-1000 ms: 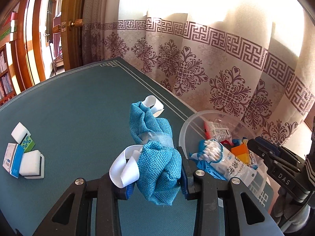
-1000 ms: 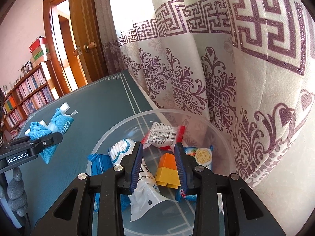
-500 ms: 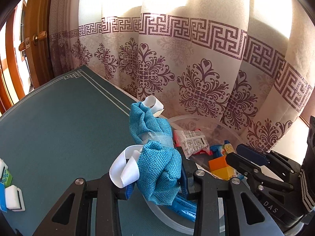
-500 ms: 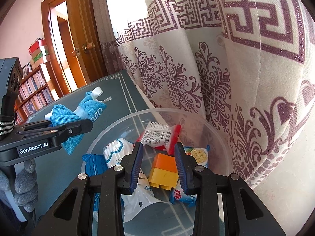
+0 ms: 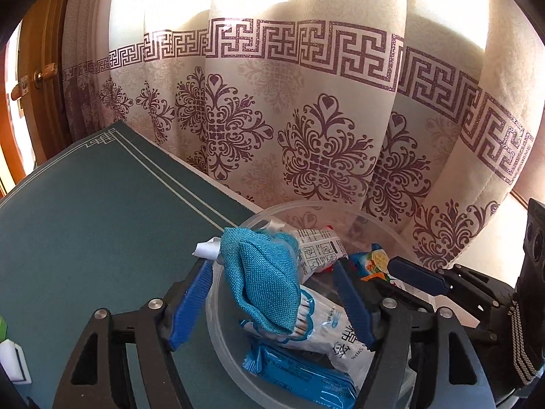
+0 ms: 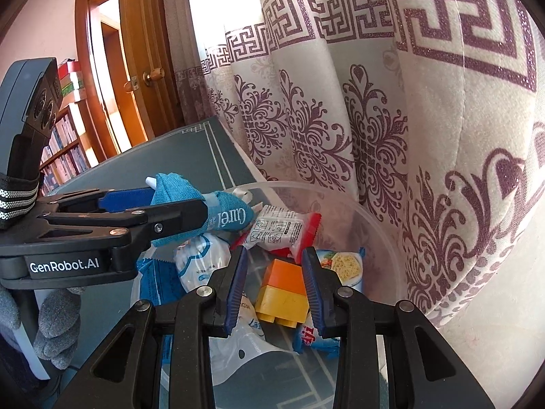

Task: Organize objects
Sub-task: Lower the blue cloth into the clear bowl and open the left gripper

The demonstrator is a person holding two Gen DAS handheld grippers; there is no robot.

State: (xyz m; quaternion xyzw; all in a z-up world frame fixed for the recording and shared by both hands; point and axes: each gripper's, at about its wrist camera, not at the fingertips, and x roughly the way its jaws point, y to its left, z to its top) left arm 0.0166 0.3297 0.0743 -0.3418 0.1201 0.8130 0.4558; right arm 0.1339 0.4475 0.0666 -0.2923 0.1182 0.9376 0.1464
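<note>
the left gripper (image 5: 272,301) has just been opening its jaws, and the blue cloth bundle (image 5: 264,281) sits loose between them, over the near rim of the clear tub (image 5: 218,323) at the table's (image 5: 85,238) curtain-side edge. the right gripper (image 6: 274,284) hovers over the tub, fingers narrowly parted around nothing, above an orange-and-yellow block (image 6: 282,289)

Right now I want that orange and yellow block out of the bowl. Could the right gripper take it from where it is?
Probably yes. The right gripper hangs just above the block, fingers either side of it, nothing lying on it. The left gripper and blue cloth sit off to one side.
</note>
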